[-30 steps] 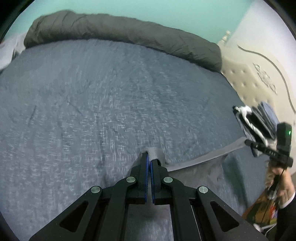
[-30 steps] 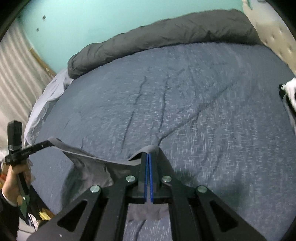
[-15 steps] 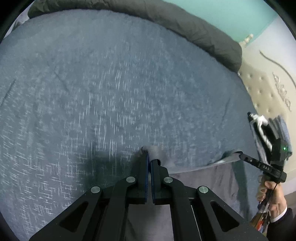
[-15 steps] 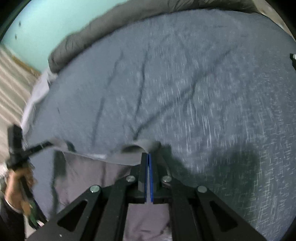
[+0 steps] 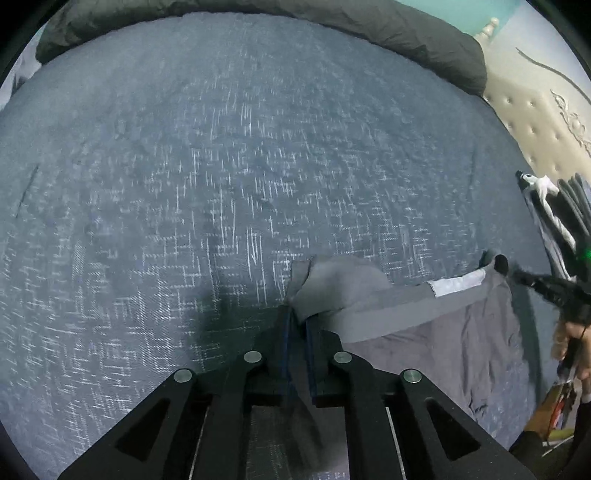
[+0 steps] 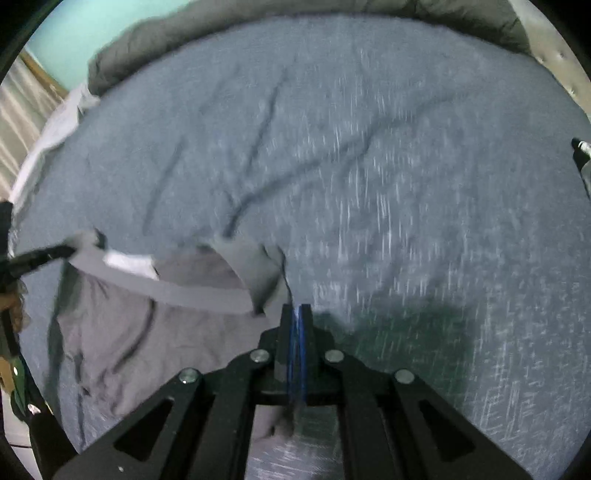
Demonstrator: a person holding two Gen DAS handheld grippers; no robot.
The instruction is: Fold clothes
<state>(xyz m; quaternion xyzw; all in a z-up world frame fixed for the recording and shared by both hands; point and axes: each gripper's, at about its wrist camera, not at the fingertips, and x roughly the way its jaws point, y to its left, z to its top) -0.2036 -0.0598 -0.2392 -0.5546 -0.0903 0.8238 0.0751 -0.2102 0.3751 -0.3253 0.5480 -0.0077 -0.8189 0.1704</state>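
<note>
A grey garment [image 5: 424, 343] with a wide waistband and a white label [image 5: 456, 284] lies spread on the blue-grey bed cover [image 5: 221, 166]. My left gripper [image 5: 299, 314] is at one waistband corner. Its jaws are opening, with a gap between the pads and slack cloth still running through it. The corner flops forward past the tips. My right gripper [image 6: 296, 308] is at the other corner of the garment [image 6: 147, 325]. Its jaws are opening too, and the blue pads stand slightly apart, with that corner slumped just left of its tips. Each gripper shows in the other's view, right gripper [image 5: 504, 264] and left gripper [image 6: 74, 249].
A rolled dark grey duvet [image 5: 369, 26] lines the bed's far edge. A beige tufted headboard [image 5: 535, 122] stands at the right, with a pile of clothes [image 5: 554, 214] below it. A white sheet [image 6: 55, 129] hangs off the left side. A hand [image 5: 572, 332] holds the right gripper.
Both grippers came down toward the bed and tilted more downward. The garment, stretched between them before, now lies on the cover. Both pairs of pads have parted slightly.
</note>
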